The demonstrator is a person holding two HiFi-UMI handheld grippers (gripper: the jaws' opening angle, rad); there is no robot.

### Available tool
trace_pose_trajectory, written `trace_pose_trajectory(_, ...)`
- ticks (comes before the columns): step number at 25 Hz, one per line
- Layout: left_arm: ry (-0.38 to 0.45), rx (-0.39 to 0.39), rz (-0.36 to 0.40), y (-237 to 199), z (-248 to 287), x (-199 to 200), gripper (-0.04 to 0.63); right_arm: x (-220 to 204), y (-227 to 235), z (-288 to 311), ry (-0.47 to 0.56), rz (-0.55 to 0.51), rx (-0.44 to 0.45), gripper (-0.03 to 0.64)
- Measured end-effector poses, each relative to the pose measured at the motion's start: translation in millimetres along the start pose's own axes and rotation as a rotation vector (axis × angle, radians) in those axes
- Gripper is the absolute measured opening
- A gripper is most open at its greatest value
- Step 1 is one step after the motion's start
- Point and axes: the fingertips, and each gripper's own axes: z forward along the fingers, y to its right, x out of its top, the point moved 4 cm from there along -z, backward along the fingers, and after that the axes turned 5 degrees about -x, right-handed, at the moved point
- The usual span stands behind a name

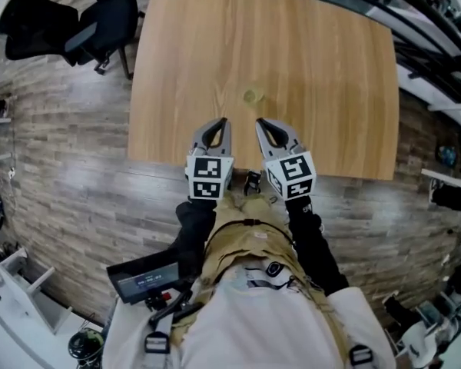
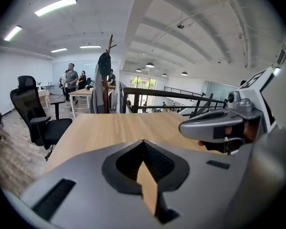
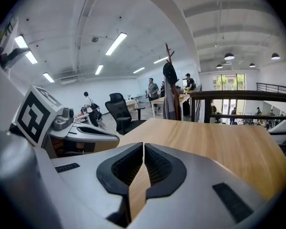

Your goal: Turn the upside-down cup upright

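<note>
No cup shows in any view. The light wooden table [image 1: 307, 60] carries only a small round mark [image 1: 253, 95] near its middle. My left gripper [image 1: 223, 121] and right gripper [image 1: 260, 121] hang side by side over the table's near edge, tips pointing at the tabletop. The left gripper's [image 2: 143, 141] jaws meet at the tip with nothing between them. The right gripper's [image 3: 143, 143] jaws are likewise shut and empty. Each gripper view shows the other gripper beside it: the right one [image 2: 219, 125] and the left one [image 3: 86, 132].
A black office chair [image 1: 100, 21] stands at the table's far left corner on the wood floor. A coat stand [image 2: 105, 75] and a dark railing [image 2: 181, 97] lie beyond the table's far end. People stand at desks [image 2: 74, 80] in the background.
</note>
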Motion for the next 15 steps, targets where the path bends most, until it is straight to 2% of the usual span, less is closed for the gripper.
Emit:
trace_pose_trajectory(6, -0.077, -0.01, -0.04, -20.4, 22.4, -26.8, 0.002, -26.2, -1.7, 51.2, -0.111, -0.005, 0.042, 0.023)
trace_pose_trajectory(15, -0.168, -0.042, -0.095, -33.5, 51.2, -51.4, 0.002, -48.2, 13.9, 99.4, -0.216, 0.029, 0.036, 0.023)
